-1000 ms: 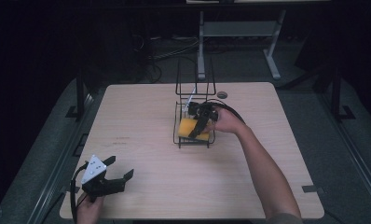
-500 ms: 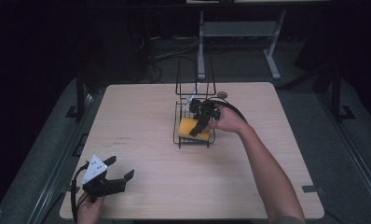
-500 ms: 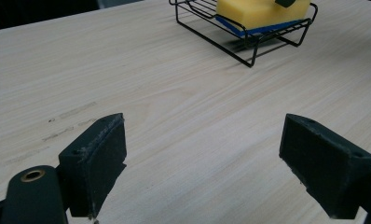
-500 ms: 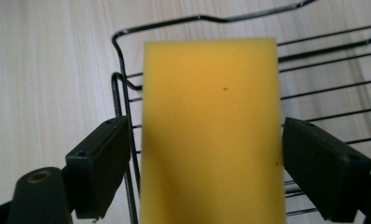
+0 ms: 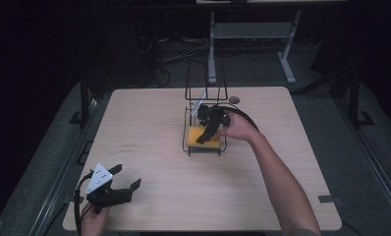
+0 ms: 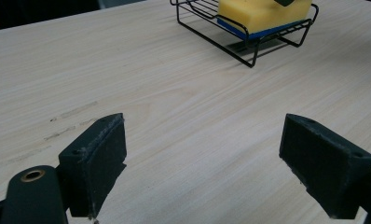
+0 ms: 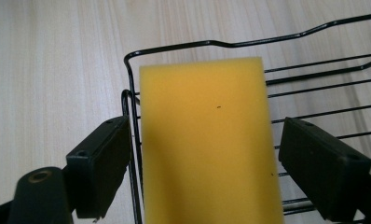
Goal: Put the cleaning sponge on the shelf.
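From the high view I see a pale wooden table [image 5: 149, 128] in a dark room, with a person's forearms coming in from the bottom edge. My left gripper [image 5: 125, 187] sits near the front left corner of the table, held in the left hand [image 5: 93, 220], a grey three-cornered plate on its top and a black cable looping beside it. In the left gripper view its two black jaws stand wide apart with only bare wood grain between them, holding nothing. Well away from it, near the middle of the table, stands a black wire rack [image 5: 188, 142] with a low tray at the front and tall upright loops at the back. A yellow sponge [image 5: 203, 136] lies flat in the tray; the left gripper view shows a blue layer along the sponge's underside. My right gripper [image 5: 206, 132] is over that tray, held in the right hand [image 5: 240, 127], the arm reaching across from the lower right. In the right gripper view I look straight down on the sponge, which lies between the two jaws; both jaws stand wide, clear of its long sides, so nothing is gripped. The left-hand jaw in that view sits over the rack's wire rim, the other over the tray's wire floor.
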Demonstrator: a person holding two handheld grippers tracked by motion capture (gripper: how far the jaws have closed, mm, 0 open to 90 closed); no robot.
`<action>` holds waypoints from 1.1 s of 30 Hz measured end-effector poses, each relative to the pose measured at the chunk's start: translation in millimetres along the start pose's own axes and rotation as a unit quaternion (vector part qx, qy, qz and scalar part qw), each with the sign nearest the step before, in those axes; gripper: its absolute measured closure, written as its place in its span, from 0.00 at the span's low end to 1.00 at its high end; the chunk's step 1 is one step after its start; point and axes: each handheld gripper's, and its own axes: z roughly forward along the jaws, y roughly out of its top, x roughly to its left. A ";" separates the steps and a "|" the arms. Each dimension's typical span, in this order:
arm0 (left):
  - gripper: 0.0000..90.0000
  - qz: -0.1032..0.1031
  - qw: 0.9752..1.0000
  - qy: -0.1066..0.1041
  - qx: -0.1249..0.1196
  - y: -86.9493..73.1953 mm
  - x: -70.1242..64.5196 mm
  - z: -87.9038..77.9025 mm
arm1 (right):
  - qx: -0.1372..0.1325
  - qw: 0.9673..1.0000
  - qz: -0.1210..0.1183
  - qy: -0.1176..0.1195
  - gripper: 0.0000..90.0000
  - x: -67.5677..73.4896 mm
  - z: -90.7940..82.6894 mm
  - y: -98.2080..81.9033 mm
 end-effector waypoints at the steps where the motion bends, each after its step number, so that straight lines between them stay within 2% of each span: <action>1: 0.16 0.001 1.000 -0.001 0.001 0.1 0.0 0.1 | -0.005 1.000 0.002 0.002 0.18 0.9 -1.2 0.7; 6: 0.16 0.002 1.000 -0.001 0.001 0.3 -0.5 0.1 | -0.009 1.000 -0.001 0.004 0.18 1.4 -2.3 0.7; 12: 0.16 0.002 1.000 -0.003 0.002 0.3 -1.0 0.6 | -0.030 1.000 0.002 0.010 0.18 5.1 -2.2 -3.4; 16: 0.16 0.002 1.000 -0.003 0.002 0.3 -1.0 1.0 | -0.025 1.000 0.003 0.008 0.18 5.6 -1.3 -6.5; 27: 0.16 0.002 1.000 -0.005 0.002 0.7 -1.8 1.3 | -0.044 0.999 -0.007 0.007 0.18 16.2 -5.0 -6.9; 33: 0.16 0.003 1.000 -0.005 0.002 0.9 -2.2 2.0 | -0.043 0.999 -0.007 0.003 0.18 20.5 -5.6 -8.9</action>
